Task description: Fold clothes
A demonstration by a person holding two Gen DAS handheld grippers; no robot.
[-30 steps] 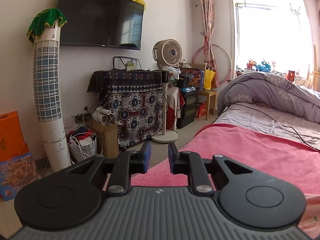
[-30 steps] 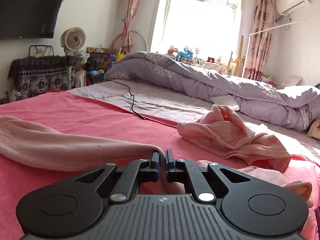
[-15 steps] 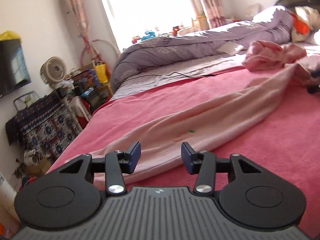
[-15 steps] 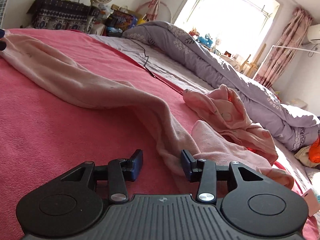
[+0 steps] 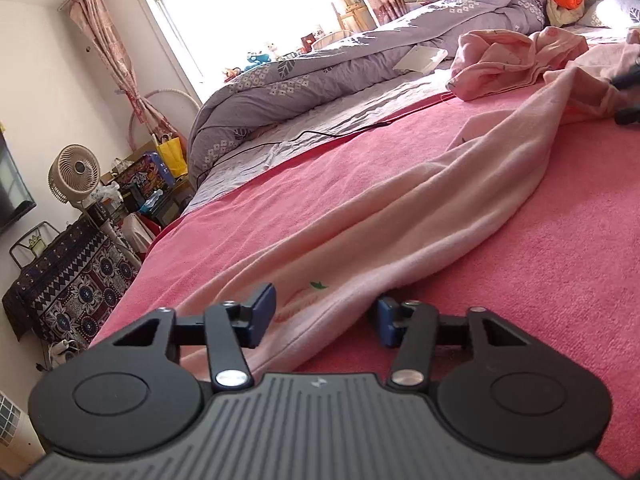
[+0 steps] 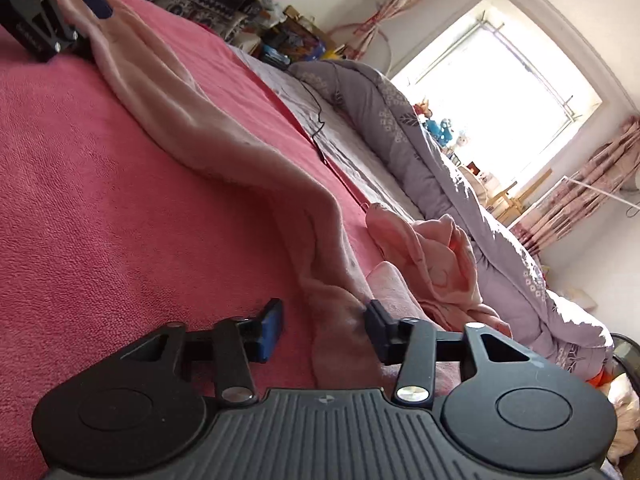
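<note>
Both your grippers straddle the pale pink garment (image 5: 400, 208): left gripper (image 5: 326, 312) closing, right gripper (image 6: 324, 326) parted; its print unreadable.

Blown-out window (image 5: 256, 12) glare, bright daylight, fisheye-warped edges

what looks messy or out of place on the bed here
The long pink garment lies twisted like a rope across the red blanket rather than spread flat. A second pink garment is crumpled beside the purple duvet.
</note>
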